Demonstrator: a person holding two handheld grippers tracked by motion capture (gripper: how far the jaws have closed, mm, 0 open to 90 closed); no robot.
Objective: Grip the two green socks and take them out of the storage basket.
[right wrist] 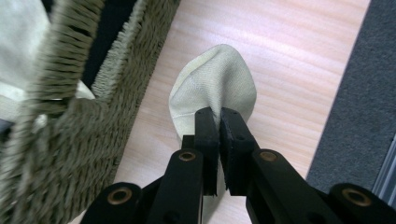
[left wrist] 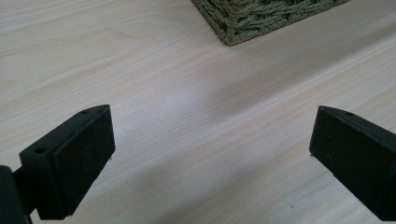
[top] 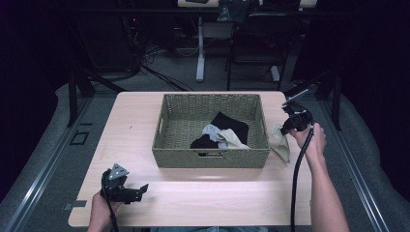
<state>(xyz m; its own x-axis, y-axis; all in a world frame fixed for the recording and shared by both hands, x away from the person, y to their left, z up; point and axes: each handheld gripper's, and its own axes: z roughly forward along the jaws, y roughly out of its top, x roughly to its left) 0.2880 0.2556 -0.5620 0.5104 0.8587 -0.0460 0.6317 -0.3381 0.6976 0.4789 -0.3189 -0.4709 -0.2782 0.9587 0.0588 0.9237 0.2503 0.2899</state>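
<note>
Pinching a pale beige cloth just outside the woven green basket, the right gripper holds one piece left to bin; several garments lie inside. The left gripper rests wide open.

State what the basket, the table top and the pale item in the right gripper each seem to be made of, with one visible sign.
Basket: woven fibre, perhaps seagrass or paper cord; twisted olive strands, matt.
Table top: pale wood or wood-look laminate; straight grain lines, slight sheen.
Pale sock: cream knitted cloth; fine ribbed texture, soft folds where the right gripper pinches it.
</note>
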